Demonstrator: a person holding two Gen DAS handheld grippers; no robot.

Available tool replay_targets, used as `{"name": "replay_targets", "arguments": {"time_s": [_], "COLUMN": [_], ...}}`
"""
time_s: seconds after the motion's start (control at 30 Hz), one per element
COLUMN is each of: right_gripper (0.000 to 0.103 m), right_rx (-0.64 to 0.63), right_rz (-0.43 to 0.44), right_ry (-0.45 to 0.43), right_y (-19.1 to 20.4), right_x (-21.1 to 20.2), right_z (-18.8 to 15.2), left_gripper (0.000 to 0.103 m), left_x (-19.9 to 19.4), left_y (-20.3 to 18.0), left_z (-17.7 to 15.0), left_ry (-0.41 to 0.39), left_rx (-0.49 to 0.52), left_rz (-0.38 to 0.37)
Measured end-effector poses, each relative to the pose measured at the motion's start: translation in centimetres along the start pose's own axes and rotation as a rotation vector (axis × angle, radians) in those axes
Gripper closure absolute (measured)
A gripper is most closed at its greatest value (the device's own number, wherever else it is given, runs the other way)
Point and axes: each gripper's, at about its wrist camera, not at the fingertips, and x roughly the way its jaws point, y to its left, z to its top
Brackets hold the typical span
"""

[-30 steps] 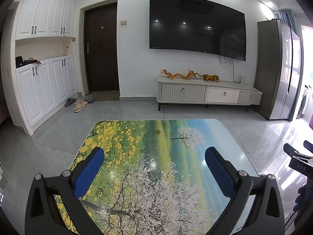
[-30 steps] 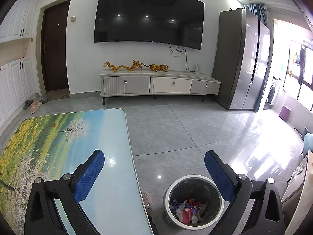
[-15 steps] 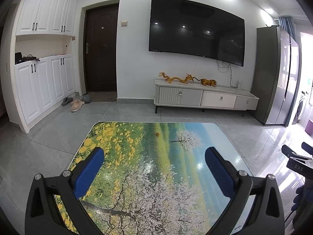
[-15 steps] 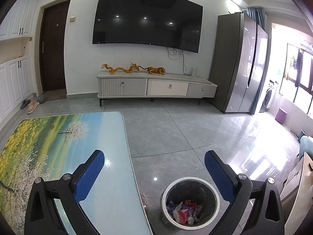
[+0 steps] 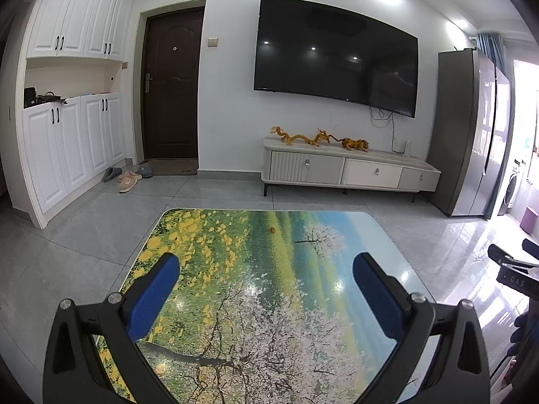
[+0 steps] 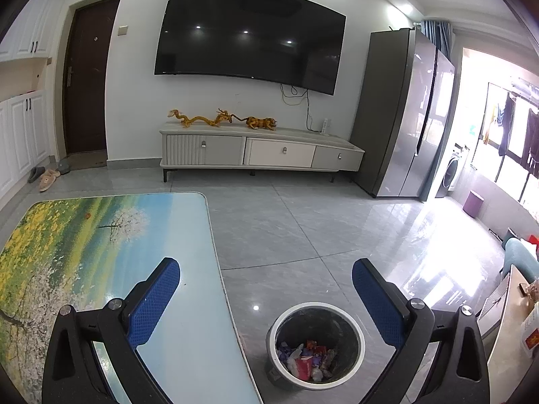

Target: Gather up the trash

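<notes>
- Both tongs stand wide apart and hold nothing: the left gripper (image 5: 266,281) hangs above the printed table (image 5: 350,222), and the right gripper (image 6: 266,281) hangs over the table's right edge with the trash bin (image 6: 360,333) on the floor below it.
- Trash already lies in the bin, a heap of wrappers (image 6: 308,358) at its bottom. The one likely leftover is a small orange bit (image 5: 271,230) far up the table, well apart from either gripper.
- That bit is tiny and low, and it sits on a busy yellow-and-green print, so a grab may close on air or scrape the glossy top.
- A wide-open approach from above may nudge it off the far edge onto the floor tiles (image 5: 84,235).
- It may be part of the print or a stain; I cannot tell.
- Carrying it across, a loose pinch may drop it short of the bin, which sits just beside the table's edge.
</notes>
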Motion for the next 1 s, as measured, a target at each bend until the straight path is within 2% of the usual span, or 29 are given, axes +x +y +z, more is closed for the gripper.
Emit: {"name": "replay_targets", "arguments": {"time_s": [0.57, 1.0], "right_gripper": [0.000, 0.000], "right_rx": [-0.041, -0.044], "right_rz": [0.039, 0.056], "right_ry": [-0.022, -0.058], "right_y": [2.2, 1.5], "right_x": [-0.4, -0.7], "right_z": [-0.4, -0.9], "left_gripper": [0.000, 0.000], "left_x": [-0.4, -1.1], "left_y": [1.9, 0.7], "left_z": [-0.7, 0.0], "left_ry": [0.019, 0.016], "left_rx": [-0.031, -0.020], "left_rz": [0.047, 0.105]}}
